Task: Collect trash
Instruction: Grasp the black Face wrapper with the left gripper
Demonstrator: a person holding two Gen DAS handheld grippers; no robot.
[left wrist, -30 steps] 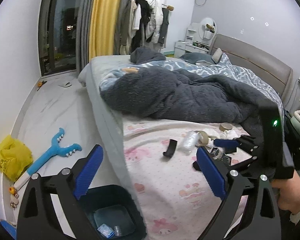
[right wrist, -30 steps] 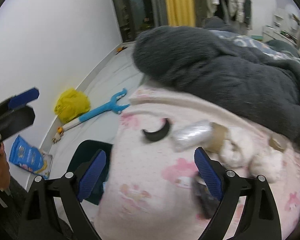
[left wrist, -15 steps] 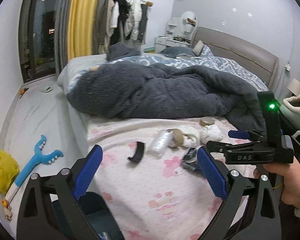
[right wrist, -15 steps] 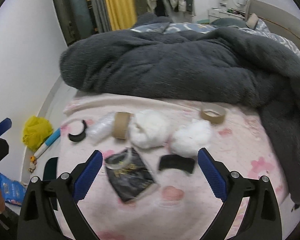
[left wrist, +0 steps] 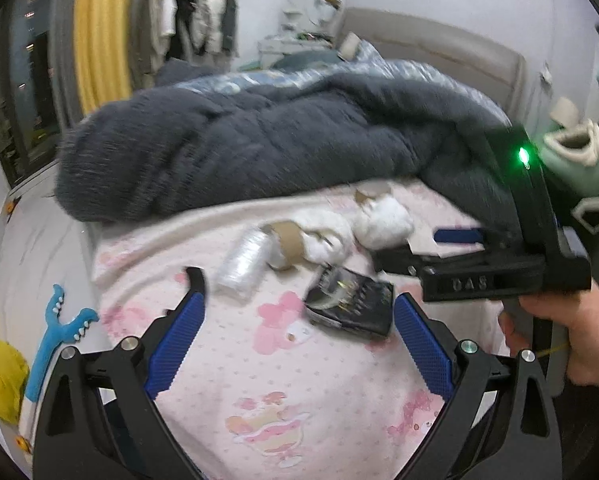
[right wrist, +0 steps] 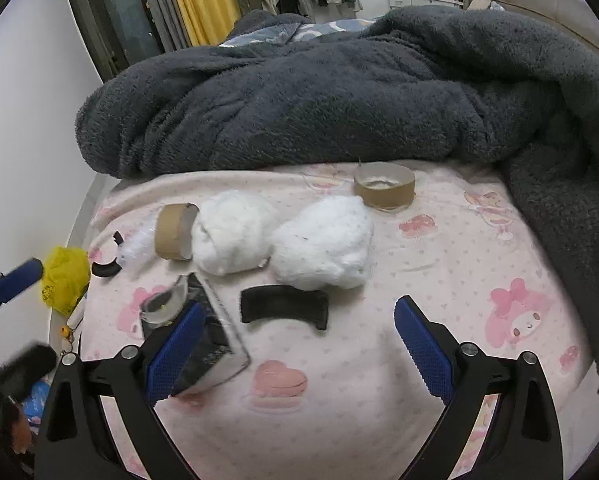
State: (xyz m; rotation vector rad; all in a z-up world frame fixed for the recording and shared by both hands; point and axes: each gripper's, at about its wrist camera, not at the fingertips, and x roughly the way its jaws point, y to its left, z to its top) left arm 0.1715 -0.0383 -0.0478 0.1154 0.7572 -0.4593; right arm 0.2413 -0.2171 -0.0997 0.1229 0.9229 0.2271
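Trash lies on the pink bed sheet (right wrist: 439, 248): two white wads (right wrist: 323, 240), two cardboard tape cores (right wrist: 384, 190), a clear plastic bottle (left wrist: 241, 262), a black wrapper (left wrist: 351, 304) and a curved black strip (right wrist: 285, 306). My right gripper (right wrist: 295, 344) is open and empty, just in front of the black strip, its left finger over the wrapper (right wrist: 207, 340). My left gripper (left wrist: 295, 344) is open and empty, short of the wrapper. The right gripper also shows in the left wrist view (left wrist: 439, 244), beside the wads.
A big dark fleece blanket (right wrist: 339, 88) covers the far bed and drapes down the right side. On the floor to the left lie a yellow bag (right wrist: 65, 276) and a blue toy (left wrist: 57, 340). A headboard (left wrist: 439, 56) stands at the back.
Both grippers have swung right and closer over the bed. The bin has left the left wrist view. The right gripper now faces the black strip and wads.
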